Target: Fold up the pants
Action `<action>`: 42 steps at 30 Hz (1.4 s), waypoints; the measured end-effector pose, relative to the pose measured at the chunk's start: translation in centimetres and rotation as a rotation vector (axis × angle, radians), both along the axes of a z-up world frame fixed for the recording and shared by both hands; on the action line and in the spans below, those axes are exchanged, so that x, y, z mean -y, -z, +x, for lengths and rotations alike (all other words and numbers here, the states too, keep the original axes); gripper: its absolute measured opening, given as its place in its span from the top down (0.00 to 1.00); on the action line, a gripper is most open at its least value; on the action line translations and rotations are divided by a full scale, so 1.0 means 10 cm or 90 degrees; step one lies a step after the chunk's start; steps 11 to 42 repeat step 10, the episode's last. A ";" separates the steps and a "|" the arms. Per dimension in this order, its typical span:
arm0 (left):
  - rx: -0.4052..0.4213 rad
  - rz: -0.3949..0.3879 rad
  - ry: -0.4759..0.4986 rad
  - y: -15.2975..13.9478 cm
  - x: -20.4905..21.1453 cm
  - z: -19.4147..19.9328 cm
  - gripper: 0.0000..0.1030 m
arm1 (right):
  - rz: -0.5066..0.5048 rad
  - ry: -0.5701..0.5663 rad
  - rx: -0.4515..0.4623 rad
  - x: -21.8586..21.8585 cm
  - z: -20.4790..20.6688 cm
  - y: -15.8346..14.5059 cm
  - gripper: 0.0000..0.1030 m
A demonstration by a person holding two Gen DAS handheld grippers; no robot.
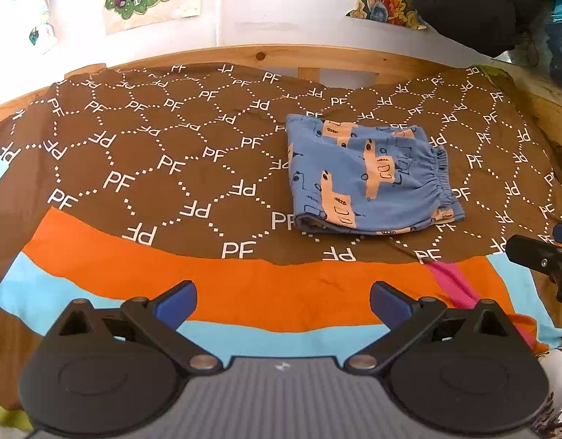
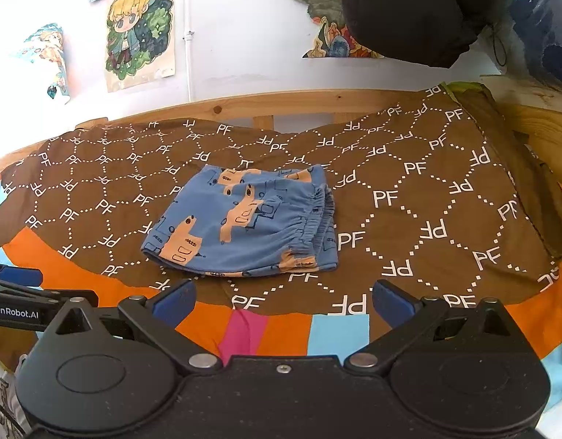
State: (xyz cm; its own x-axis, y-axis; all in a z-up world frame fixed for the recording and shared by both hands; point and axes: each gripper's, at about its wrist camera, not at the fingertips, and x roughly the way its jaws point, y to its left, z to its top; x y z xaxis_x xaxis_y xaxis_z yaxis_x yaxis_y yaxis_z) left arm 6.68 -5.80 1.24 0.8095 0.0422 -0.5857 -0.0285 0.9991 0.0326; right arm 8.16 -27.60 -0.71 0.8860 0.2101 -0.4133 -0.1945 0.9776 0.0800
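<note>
The blue pants (image 1: 368,179) with orange animal prints lie folded into a compact square on the brown patterned bedspread (image 1: 152,153). Their gathered waistband faces right. In the right wrist view the same pants (image 2: 244,226) sit just ahead of the fingers. My left gripper (image 1: 282,303) is open over the orange stripe, below and left of the pants, holding nothing. My right gripper (image 2: 282,303) is open too, just short of the pants' near edge and empty. The right gripper's fingers (image 1: 537,256) show at the left wrist view's right edge.
A wooden bed frame (image 1: 281,55) runs along the far side against a white wall with posters (image 2: 140,33). A black garment (image 2: 416,11) hangs at the upper right. The left gripper's fingers (image 2: 35,296) reach in at the left.
</note>
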 end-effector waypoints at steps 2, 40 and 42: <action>0.000 -0.002 0.001 0.00 -0.01 -0.01 0.00 | 0.000 0.000 -0.001 0.00 0.00 0.00 0.01; -0.001 0.005 0.004 0.01 0.02 -0.01 0.00 | -0.003 0.000 -0.004 -0.02 0.00 0.01 0.01; -0.001 0.005 0.004 0.01 0.02 -0.01 0.00 | -0.003 0.000 -0.004 -0.02 0.00 0.01 0.01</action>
